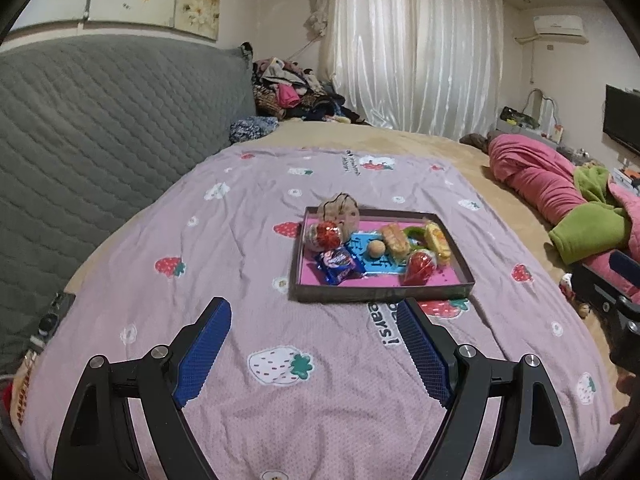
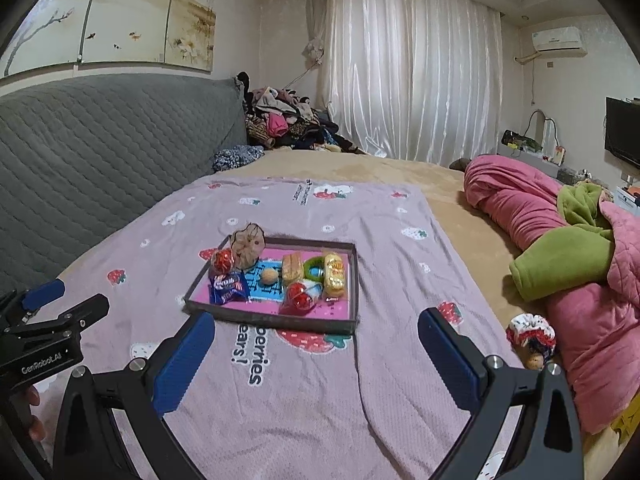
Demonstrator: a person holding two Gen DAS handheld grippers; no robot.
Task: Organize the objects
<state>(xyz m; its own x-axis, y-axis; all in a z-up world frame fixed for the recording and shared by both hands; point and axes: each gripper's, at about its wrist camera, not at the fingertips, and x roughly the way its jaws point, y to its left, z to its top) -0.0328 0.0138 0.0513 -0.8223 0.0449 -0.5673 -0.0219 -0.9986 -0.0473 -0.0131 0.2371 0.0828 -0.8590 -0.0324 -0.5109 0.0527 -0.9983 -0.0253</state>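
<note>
A shallow dark tray (image 1: 380, 291) with a pink floor sits on the lilac strawberry cloth (image 1: 280, 408); it also shows in the right wrist view (image 2: 276, 320). It holds a blue snack packet (image 1: 338, 266), two red wrapped balls (image 1: 326, 234), a small round walnut (image 1: 376, 249), bread (image 1: 395, 238), a yellow packet (image 1: 438, 240) and a brown pouch (image 1: 340, 210). My left gripper (image 1: 316, 312) is open and empty, just short of the tray's near wall. My right gripper (image 2: 316, 324) is open and empty, before the tray.
A grey quilted headboard (image 1: 100, 128) runs along the left. Pink and green bedding (image 2: 580, 256) lies at the right. A small patterned pouch and a walnut (image 2: 532, 340) sit on the beige blanket at the right. Clothes (image 1: 288, 92) are piled at the back.
</note>
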